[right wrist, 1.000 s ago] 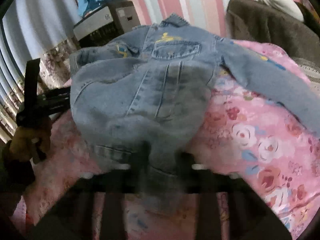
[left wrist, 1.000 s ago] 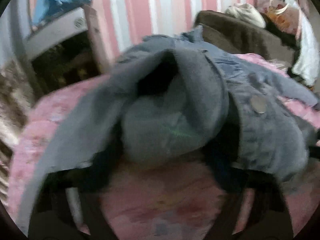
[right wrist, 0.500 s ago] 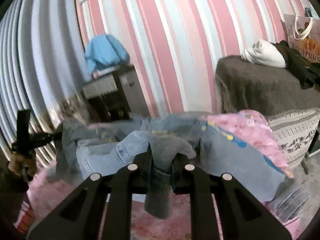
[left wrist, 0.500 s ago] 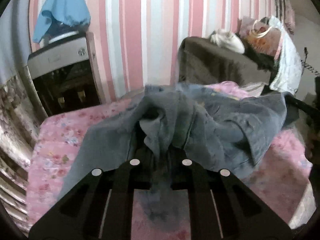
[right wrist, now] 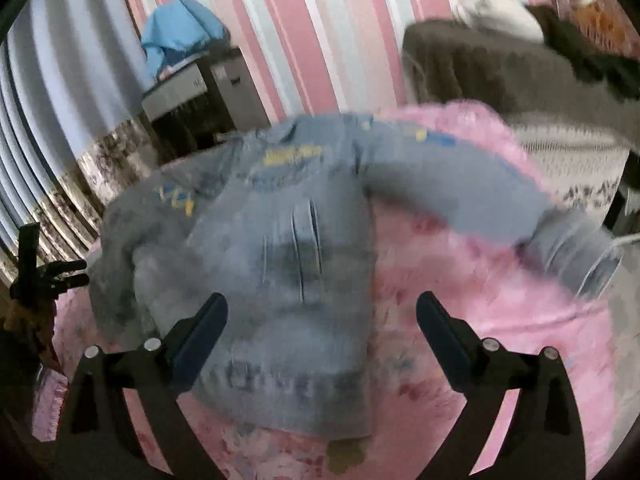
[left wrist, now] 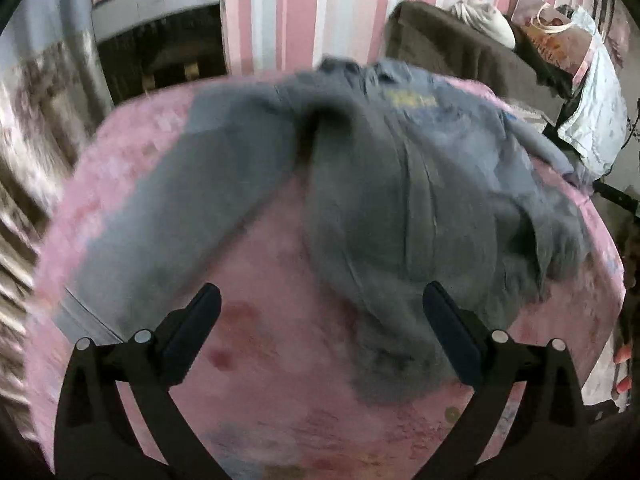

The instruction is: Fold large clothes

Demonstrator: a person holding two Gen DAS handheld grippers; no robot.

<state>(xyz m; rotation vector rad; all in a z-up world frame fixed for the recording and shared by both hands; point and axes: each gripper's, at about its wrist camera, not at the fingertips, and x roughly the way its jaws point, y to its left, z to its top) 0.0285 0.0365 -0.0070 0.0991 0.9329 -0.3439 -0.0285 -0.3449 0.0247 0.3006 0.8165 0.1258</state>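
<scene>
A blue denim jacket (left wrist: 400, 184) with yellow embroidery lies spread on the pink floral bed cover (left wrist: 280, 360), one sleeve stretched to the left. In the right wrist view the jacket (right wrist: 280, 248) lies flat with its hem toward me and a sleeve reaching right. My left gripper (left wrist: 322, 316) is open and empty, just above the jacket's lower edge. My right gripper (right wrist: 322, 316) is open and empty above the jacket's hem. The left gripper (right wrist: 44, 276) also shows at the far left of the right wrist view.
The bed cover (right wrist: 480, 320) ends at a pink striped wall. A cabinet (right wrist: 200, 92) with a blue cloth (right wrist: 180, 36) on top stands at the back left. A brown covered piece of furniture (left wrist: 460, 48) with clothes and bags stands at the back right.
Both grippers were shut on the jacket and held it up; now both are open and the jacket lies on the bed.
</scene>
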